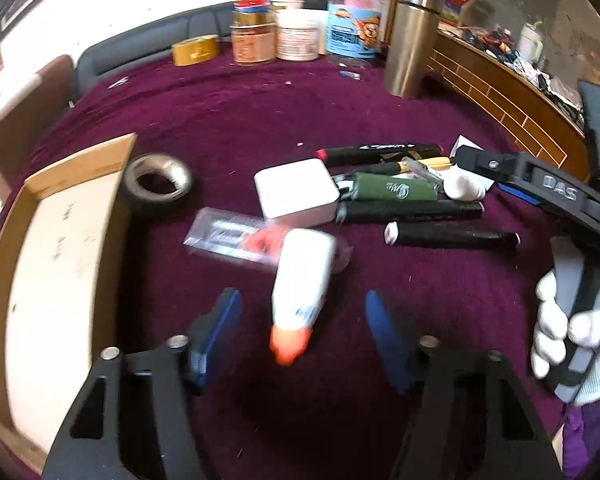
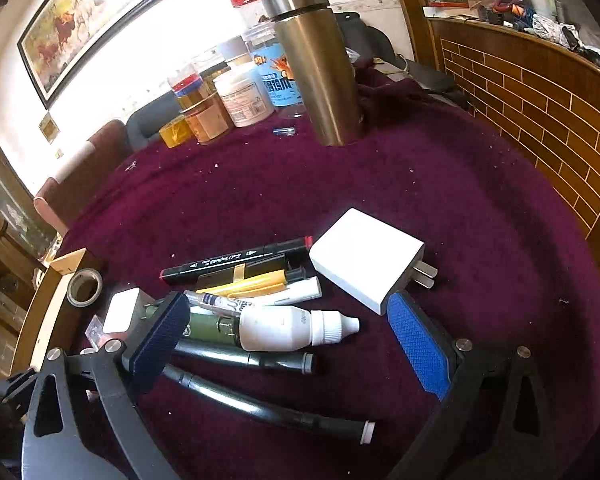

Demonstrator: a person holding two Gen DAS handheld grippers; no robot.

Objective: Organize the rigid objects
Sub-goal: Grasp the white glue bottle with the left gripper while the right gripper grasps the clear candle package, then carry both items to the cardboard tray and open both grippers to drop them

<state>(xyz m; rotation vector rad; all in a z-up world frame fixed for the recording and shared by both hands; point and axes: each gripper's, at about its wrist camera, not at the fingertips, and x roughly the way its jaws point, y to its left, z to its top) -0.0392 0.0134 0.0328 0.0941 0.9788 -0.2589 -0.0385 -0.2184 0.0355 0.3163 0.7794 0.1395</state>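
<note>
At the tabletop's left edge lies a shallow cardboard tray (image 1: 56,240). The left gripper (image 1: 302,320) is spread around a white orange-capped bottle (image 1: 300,292), pads apart from it. Nearer the right edge, the right gripper (image 2: 288,340) gapes, released, over the pile of markers (image 2: 236,262).

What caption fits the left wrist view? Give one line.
Left gripper open around a white orange-capped bottle, cardboard box at left, pens beyond.

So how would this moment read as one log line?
left tongs: open, orange-capped bottle between them | right tongs: open over pen pile
</note>
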